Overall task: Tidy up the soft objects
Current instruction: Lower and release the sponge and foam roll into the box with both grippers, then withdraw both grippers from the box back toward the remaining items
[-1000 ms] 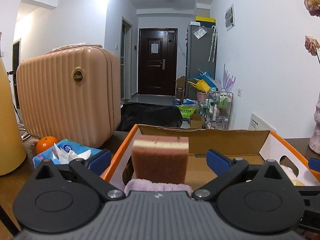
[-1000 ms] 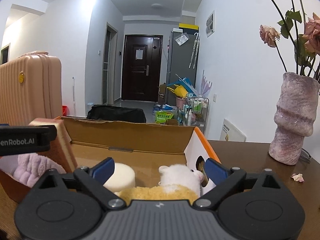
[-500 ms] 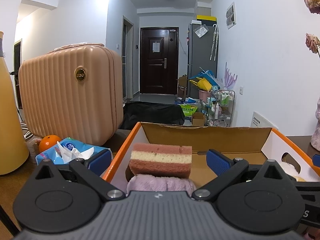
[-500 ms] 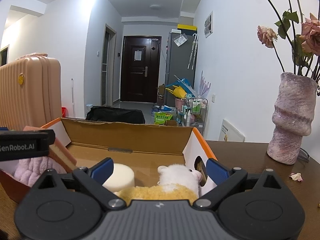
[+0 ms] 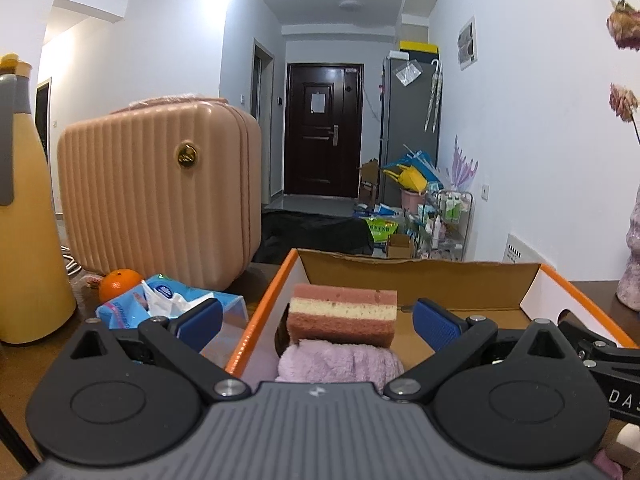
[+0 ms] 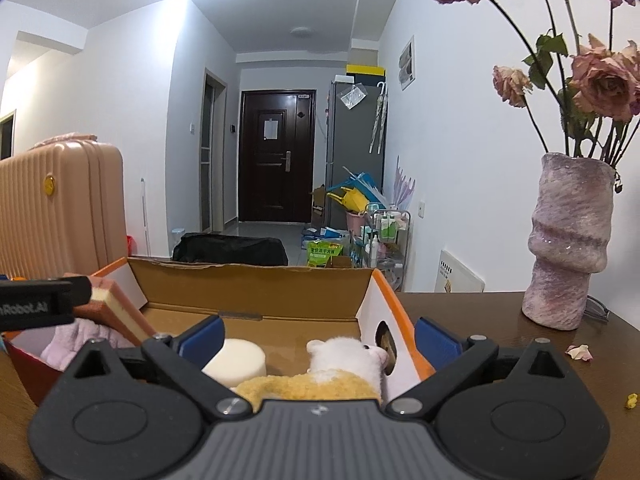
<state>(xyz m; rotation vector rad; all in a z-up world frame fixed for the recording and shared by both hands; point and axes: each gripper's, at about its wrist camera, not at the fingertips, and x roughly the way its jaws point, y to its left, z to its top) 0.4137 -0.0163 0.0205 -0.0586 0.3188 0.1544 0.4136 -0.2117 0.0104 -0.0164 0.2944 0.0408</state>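
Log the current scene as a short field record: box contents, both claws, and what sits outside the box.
container: cardboard box, open top, orange rim
left side of box: striped sponge lying on purple fluffy cloth
right side of box: white foam cylinder, plush toy
left claw: open, empty, sponge between the fingers but untouched
right claw: open, empty, above the plush toy
outside, left: tissue pack, orange, pink suitcase
outside, right: vase with flowers

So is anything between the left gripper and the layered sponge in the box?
Nothing visible. The left gripper is open, and the layered sponge lies on the purple towel in the cardboard box, directly ahead.
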